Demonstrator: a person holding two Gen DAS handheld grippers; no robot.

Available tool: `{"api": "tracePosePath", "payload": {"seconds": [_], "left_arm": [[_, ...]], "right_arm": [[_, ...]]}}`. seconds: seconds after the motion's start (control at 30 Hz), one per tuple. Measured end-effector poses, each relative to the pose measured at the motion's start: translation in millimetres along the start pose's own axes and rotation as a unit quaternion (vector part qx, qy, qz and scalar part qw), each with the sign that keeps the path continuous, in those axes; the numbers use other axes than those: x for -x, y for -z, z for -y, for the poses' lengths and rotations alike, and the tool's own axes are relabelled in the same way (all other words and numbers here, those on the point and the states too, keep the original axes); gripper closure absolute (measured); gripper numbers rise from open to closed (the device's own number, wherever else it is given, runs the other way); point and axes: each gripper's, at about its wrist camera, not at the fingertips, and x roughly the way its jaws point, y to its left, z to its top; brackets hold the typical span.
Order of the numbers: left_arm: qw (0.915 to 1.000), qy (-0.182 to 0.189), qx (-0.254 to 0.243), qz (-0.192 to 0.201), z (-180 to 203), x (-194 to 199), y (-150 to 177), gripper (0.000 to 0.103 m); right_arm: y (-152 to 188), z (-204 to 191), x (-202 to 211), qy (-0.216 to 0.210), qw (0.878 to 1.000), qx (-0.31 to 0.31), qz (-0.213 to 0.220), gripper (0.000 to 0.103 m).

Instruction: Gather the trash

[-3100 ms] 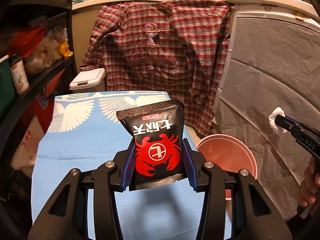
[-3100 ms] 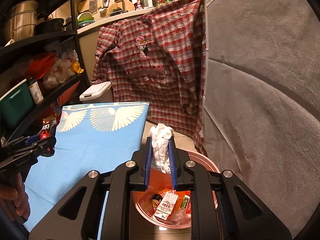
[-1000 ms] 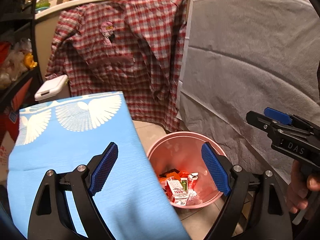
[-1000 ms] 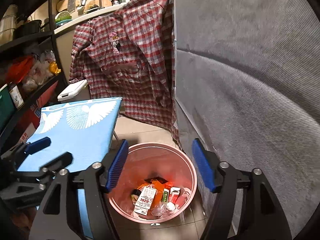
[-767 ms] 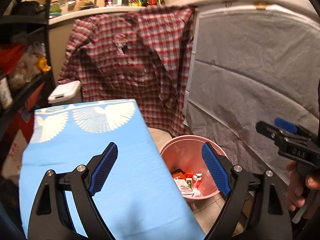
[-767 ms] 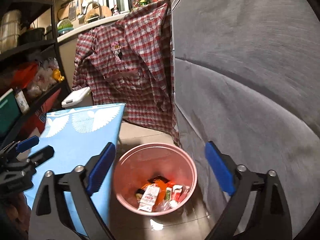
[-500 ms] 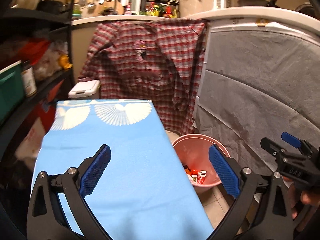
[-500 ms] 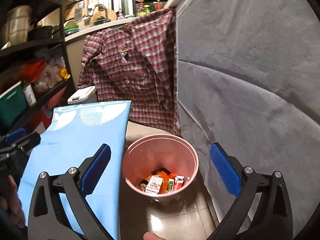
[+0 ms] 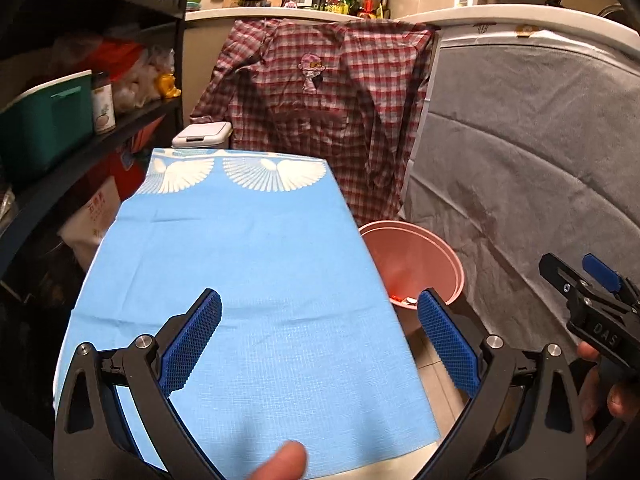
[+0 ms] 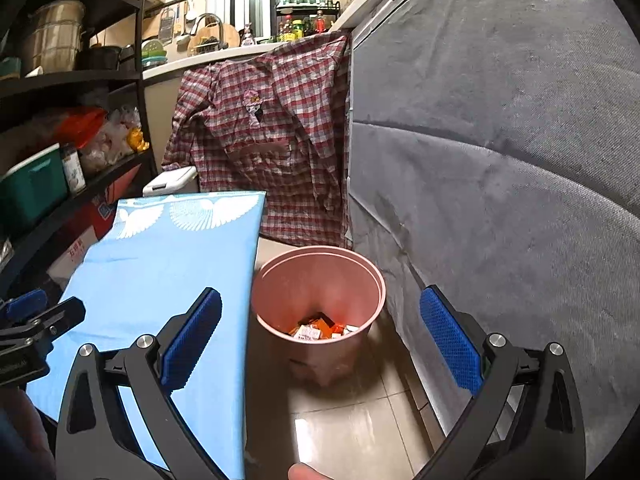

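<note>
both the left gripper (image 9: 318, 344) and the right gripper (image 10: 320, 338) have just been opening and stand wide apart with nothing between, the trash (image 10: 318, 330) lies in the pink bin (image 10: 320, 258), so i judge the dropping step finished, and the blue table (image 9: 248, 248) shows nothing more to grip

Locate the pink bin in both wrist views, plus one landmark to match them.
Left wrist: pink bin sits right of centre, partly hidden behind the blue cloth's right edge, just above the right blue pad.
Right wrist: pink bin sits at centre on the tiled floor, trash visible inside, right of the blue cloth.
Shared landmark: the plaid shirt hanging behind the bin.
</note>
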Motion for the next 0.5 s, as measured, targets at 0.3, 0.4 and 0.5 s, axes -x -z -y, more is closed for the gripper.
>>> {"api": "tracePosePath", "payload": {"seconds": [0.3, 0.4, 0.5], "left_arm": [[0.9998, -0.016, -0.003, 0.009, 4.1, -0.6, 1.1, 0.008], [0.9998, -0.015, -0.004, 0.008, 4.1, -1.3, 1.0, 0.008], [0.9999, -0.014, -0.006, 0.006, 3.7, -2.0, 1.4, 0.008]], "right_arm": [[0.5, 6.1, -7.3, -0.002, 1.000, -0.009, -0.006, 0.005], [0.4, 5.2, -7.5, -0.002, 1.000, -0.006, -0.005, 0.005], [-0.5, 4.8, -7.8, -0.001, 1.000, -0.002, -0.002, 0.005]]}}
